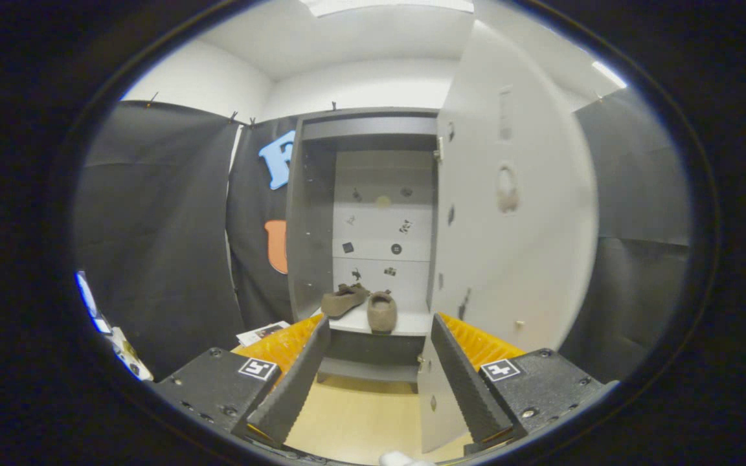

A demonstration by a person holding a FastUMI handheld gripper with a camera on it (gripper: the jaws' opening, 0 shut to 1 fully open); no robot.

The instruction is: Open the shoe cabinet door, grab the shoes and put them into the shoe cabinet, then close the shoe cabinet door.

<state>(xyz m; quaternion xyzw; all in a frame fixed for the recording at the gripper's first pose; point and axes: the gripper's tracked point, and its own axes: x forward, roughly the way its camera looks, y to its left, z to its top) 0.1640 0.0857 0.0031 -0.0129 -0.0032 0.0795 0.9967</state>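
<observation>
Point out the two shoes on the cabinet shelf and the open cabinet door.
left shoe point(342, 300), gripper view, on its upper
right shoe point(382, 312), gripper view, on its heel end
cabinet door point(515, 259), gripper view, on its inner face
gripper point(379, 382), gripper view, midway between its open, empty fingers

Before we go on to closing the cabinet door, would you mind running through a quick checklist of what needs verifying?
1. Both shoes on the shelf inside the shoe cabinet: ok.
2. Shoes clear of the door's swing: cannot tell; the right one sits near the shelf's front edge.
3. Cabinet door open, on the right: ok, closing not yet done.
4. Gripper open and holding nothing: ok.
5. Floor ahead of the fingers free of obstacles: ok.
6. Door handle position: cannot tell.
</observation>
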